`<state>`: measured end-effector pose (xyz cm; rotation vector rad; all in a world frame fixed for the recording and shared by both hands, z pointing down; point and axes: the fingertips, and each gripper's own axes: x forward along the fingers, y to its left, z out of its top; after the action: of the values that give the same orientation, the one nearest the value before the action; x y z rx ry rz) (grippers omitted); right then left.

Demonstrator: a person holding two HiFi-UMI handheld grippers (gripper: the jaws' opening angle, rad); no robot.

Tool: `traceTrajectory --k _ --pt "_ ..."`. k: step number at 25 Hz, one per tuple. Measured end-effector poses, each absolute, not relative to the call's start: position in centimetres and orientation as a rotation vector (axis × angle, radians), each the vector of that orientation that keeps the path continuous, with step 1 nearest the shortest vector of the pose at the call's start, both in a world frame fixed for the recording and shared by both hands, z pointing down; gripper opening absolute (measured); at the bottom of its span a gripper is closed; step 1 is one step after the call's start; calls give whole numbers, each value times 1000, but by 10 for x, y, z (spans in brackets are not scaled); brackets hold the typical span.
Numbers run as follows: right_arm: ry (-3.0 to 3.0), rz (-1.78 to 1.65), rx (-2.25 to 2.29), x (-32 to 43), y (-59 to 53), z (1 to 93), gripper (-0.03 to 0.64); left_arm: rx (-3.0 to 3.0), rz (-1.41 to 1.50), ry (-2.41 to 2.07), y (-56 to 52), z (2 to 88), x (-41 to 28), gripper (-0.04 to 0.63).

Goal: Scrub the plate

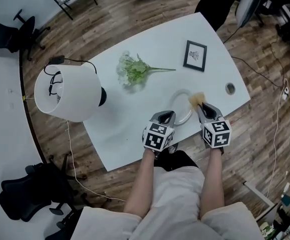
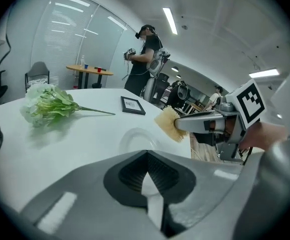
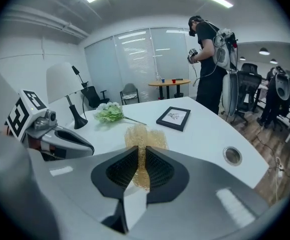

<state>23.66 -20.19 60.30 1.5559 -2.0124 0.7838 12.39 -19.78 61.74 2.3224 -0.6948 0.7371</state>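
Head view: the left gripper [image 1: 167, 116] sits just inside the near edge of the table [image 1: 124, 134]. Its jaws are drawn together at the near rim of the clear plate [image 1: 182, 109]. The left gripper view shows only a thin slit between the pads, so this is judged to be a pinch on the rim. The right gripper [image 1: 203, 106] is beside it at the same edge, with its jaws clamped on a tan sponge [image 1: 197, 99]. The sponge stands over the right side of the plate. Whether it touches the plate cannot be told.

Procedure, as judged:
- Lower the sponge flat onto the plate before stroking.
- Use light pressure, because a thin rim pinch will likely let the plate pivot or slide.
- Stroke away from the left gripper, toward the far edge, so that the push does not drive the plate off the near edge.
- Work in short circles inside the rim, and stop short of the left gripper.

Clearances:
- The plate lies close to the near edge, so there is little margin there.
- Toward the near right corner, a round cable hole [image 1: 230, 88] lies apart from the plate.
- Beyond the plate the tabletop is bare up to the flowers [image 1: 133, 70] at mid-table.
- A picture frame [image 1: 195, 55] lies toward the far right corner.
- A lamp [image 1: 67, 93] stands at the left edge, well apart from the plate.
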Motion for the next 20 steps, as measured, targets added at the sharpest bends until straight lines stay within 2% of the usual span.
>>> traceTrajectory --k 12,20 --pt "-1978 720 1328 225 -237 623 69 2188 756 -755 -207 643 102 0" --pt "-1974 598 1070 225 -253 651 69 2006 680 -1052 -190 651 99 0"
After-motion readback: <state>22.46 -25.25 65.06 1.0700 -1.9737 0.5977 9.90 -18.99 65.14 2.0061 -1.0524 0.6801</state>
